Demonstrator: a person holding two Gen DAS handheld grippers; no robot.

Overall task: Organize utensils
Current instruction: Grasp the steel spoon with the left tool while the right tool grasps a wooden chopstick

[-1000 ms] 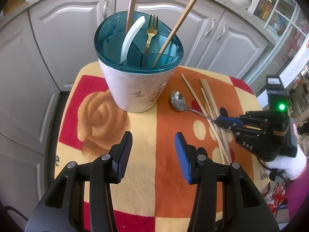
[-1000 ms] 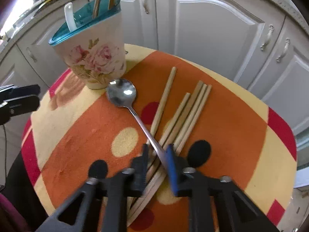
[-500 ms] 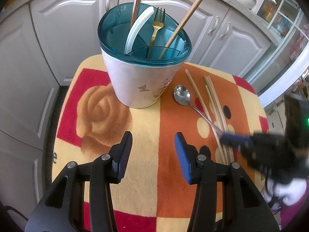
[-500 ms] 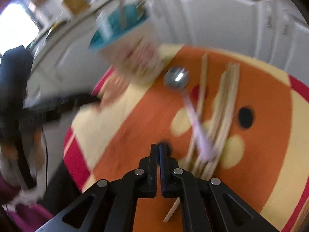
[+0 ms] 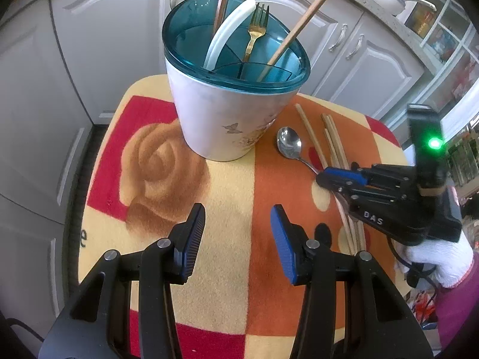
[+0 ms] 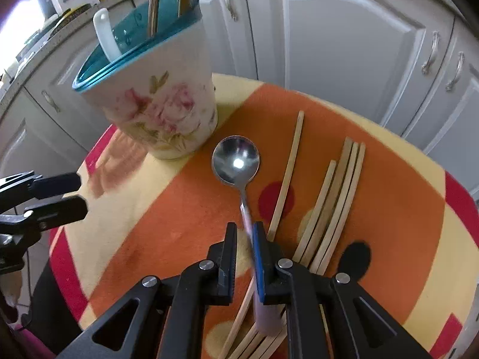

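A steel spoon (image 6: 235, 160) lies on the orange cloth beside several wooden chopsticks (image 6: 338, 197). Its pale handle runs back between the jaws of my right gripper (image 6: 244, 239), which are opening with a narrow gap; the handle lies close to the blue pad, not clamped. In the left wrist view the right gripper (image 5: 324, 176) reaches over the spoon (image 5: 289, 143) handle. The floral utensil holder (image 5: 227, 119) with a teal rim holds a gold fork (image 5: 254, 36), a white spoon and chopsticks. My left gripper (image 5: 238, 224) hovers open and empty in front of the holder.
The small table's patterned cloth (image 5: 149, 161) ends at rounded edges close on all sides. White cabinet doors (image 6: 344, 45) stand behind. A gloved hand (image 5: 437, 260) carries the right gripper. The left gripper (image 6: 79, 196) shows at the left edge of the right wrist view.
The right gripper swung off to the left with its jaws shut, then came back over the spoon handle with the jaws slightly apart. Spoon and chopsticks stayed put. The left gripper barely moved.
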